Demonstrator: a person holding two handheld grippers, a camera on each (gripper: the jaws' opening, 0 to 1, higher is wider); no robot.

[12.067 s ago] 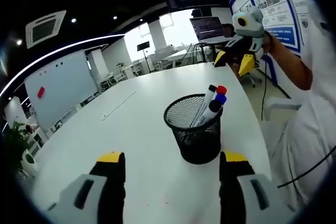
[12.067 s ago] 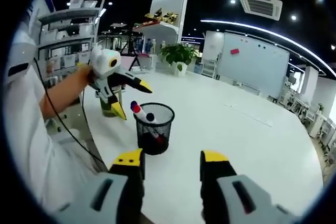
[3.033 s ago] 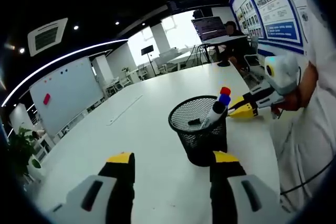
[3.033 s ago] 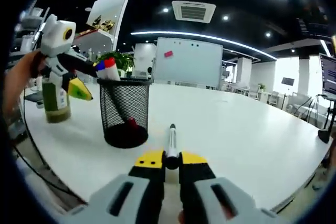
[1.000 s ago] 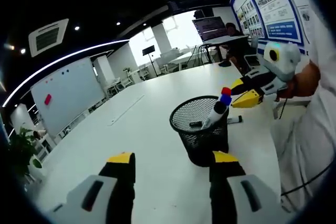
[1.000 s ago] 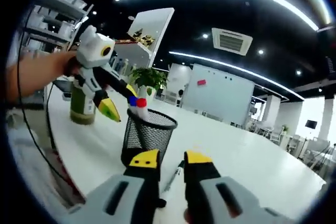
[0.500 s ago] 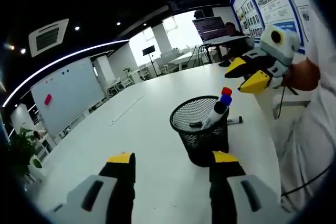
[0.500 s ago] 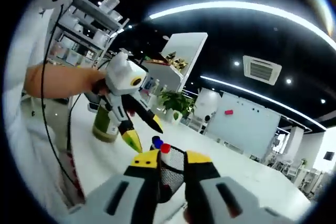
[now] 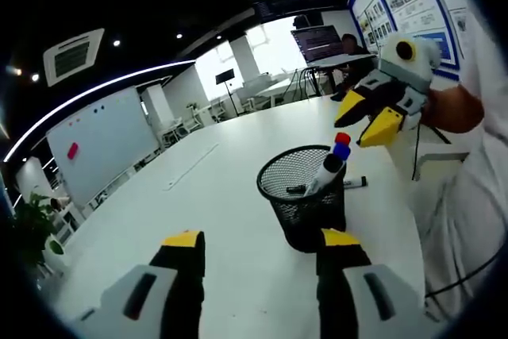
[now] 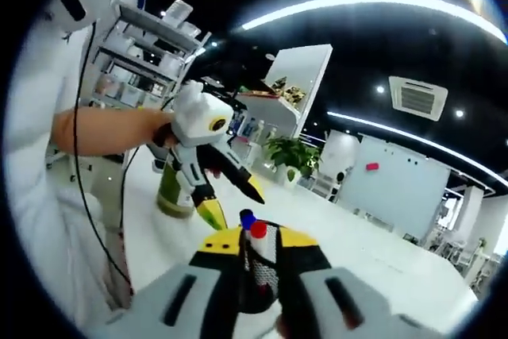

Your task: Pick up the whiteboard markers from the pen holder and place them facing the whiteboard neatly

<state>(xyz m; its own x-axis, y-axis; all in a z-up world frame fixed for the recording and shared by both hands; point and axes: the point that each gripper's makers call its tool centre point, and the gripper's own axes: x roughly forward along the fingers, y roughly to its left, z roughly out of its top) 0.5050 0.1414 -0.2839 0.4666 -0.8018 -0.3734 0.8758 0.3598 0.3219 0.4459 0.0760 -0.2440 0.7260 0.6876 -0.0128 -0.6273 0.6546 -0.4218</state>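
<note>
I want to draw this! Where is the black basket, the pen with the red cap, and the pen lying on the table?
Mesh pen holder [image 9: 305, 212], left gripper view, its front wall.
Red-capped marker [image 9: 342, 138], left gripper view, its cap.
Marker on the table [image 9: 355, 183], left gripper view, its white barrel, just behind the holder.

Office: white table [image 9: 238, 188] ahead of the jaws; whiteboard [image 9: 99, 136] far left; dark ceiling, strip lights [image 9: 87, 81]; bright windows [image 9: 270, 41] beyond.

Plenty of bare table [image 9: 198, 188] to the left of the mesh pen holder [image 9: 302, 204] in the left gripper view, all the way toward the upper left. On the right side it's tighter: a black marker [image 9: 355, 183] lies just beside the holder, and the right gripper [image 9: 367, 114] hangs above the marker caps [image 9: 340, 144]. In the right gripper view the left gripper [image 10: 235, 196] sits just left of the caps, with a green bottle [image 10: 173, 190] at the left table edge.
</note>
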